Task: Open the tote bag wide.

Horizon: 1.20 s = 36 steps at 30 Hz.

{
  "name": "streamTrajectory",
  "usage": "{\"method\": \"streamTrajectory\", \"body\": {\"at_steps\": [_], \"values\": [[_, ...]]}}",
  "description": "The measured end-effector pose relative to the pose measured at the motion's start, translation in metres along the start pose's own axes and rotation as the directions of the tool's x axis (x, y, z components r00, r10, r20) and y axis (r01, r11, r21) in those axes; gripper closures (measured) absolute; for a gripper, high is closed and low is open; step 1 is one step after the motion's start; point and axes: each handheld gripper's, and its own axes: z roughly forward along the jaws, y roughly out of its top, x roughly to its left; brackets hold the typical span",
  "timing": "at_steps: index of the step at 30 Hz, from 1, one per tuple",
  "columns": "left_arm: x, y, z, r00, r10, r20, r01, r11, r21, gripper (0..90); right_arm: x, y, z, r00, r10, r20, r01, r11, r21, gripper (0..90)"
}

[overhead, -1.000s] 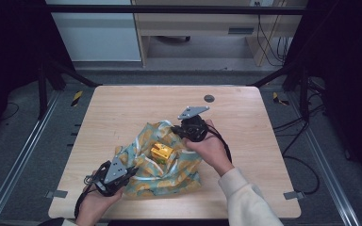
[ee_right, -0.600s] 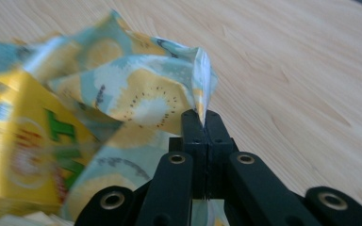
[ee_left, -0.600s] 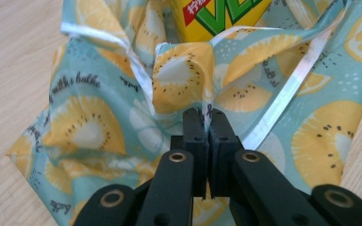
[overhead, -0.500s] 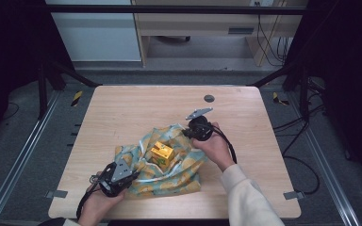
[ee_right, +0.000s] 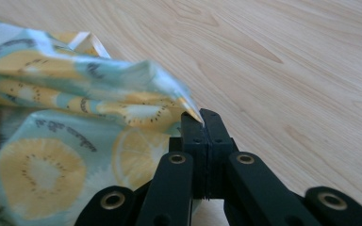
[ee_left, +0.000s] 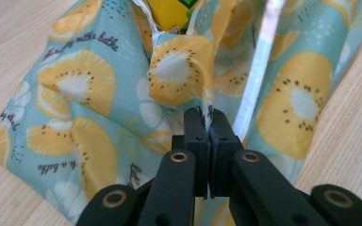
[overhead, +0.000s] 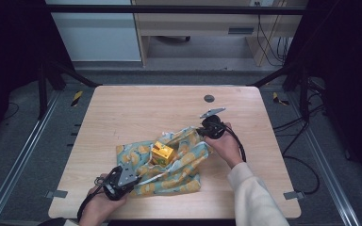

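- The wooden bench (overhead: 136,108) is carrying everything, with a small dark round spot (overhead: 209,98) lying near its far edge.
- The blue cloth (overhead: 179,165) with yellow fruit pictures is lying crumpled near the person's side of the bench.
- The left claw (overhead: 131,175) is pinching the near left corner of the cloth, its two black jaws squeezed together on the fabric edge.
- The right claw (overhead: 202,130) is gripping the far right corner of the cloth, its jaws pressed tight on the tip.
- The little yellow box (overhead: 162,152) is sitting in the middle of the cloth, with folds rising around it.
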Motion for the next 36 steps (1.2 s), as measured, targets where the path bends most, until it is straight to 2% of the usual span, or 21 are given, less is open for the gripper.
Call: {"method": "streamTrajectory", "body": {"at_steps": [4,7,9,16,20,24,29,31,33,34,36], "values": [[-0.001,0.000,0.000,0.9997,0.025,-0.007,-0.024,0.9995,0.018,89.2,-0.007,-0.002,0.007,0.9996,0.021,0.020,-0.021,1.000,0.007,90.0],[-0.002,-0.001,0.000,0.9999,0.014,-0.006,-0.014,0.9998,0.014,89.3,-0.009,-0.003,0.011,0.9991,0.033,0.028,-0.033,0.999,0.014,90.0],[-0.001,-0.002,-0.001,0.9996,0.026,-0.007,-0.026,0.9993,0.027,89.4,-0.010,-0.004,0.013,0.9991,0.029,0.030,-0.029,0.999,0.017,90.0],[-0.002,-0.002,-0.001,0.9997,0.022,-0.013,-0.021,0.9994,0.027,89.8,-0.013,-0.006,0.018,0.9989,0.025,0.040,-0.026,0.999,0.029,90.0],[-0.001,-0.003,-0.002,0.9994,0.032,-0.016,-0.032,0.9989,0.034,89.8,-0.013,-0.006,0.019,0.9987,0.022,0.046,-0.024,0.999,0.040,90.0],[0.000,-0.003,-0.003,0.9997,0.016,-0.017,-0.016,0.9996,0.023,89.8,-0.014,-0.007,0.020,0.9984,0.019,0.053,-0.022,0.999,0.042,90.0],[0.000,-0.003,-0.003,0.9998,0.018,-0.007,-0.018,0.9995,0.025,89.8,-0.013,-0.007,0.019,0.9977,-0.004,0.068,0.000,0.998,0.056,90.0],[0.000,-0.003,-0.005,0.9999,0.014,-0.004,-0.014,0.9998,0.017,89.5,-0.012,-0.007,0.018,0.9980,0.006,0.062,-0.010,0.998,0.058,89.7],[0.001,-0.003,-0.009,0.9997,0.006,-0.022,-0.007,0.9999,-0.016,82.6,-0.011,-0.006,0.013,0.9988,0.010,0.048,-0.012,0.999,0.044,82.7],[0.003,-0.003,-0.013,0.9999,0.005,-0.017,-0.005,0.9995,-0.033,78.6,-0.010,-0.005,0.008,0.9985,0.008,0.053,-0.010,0.999,0.032,77.2],[0.006,-0.003,-0.019,0.9993,-0.025,-0.028,0.023,0.9969,-0.075,70.6,-0.010,-0.003,-0.003,0.9981,0.021,0.058,-0.022,1.000,0.003,65.6]]}}
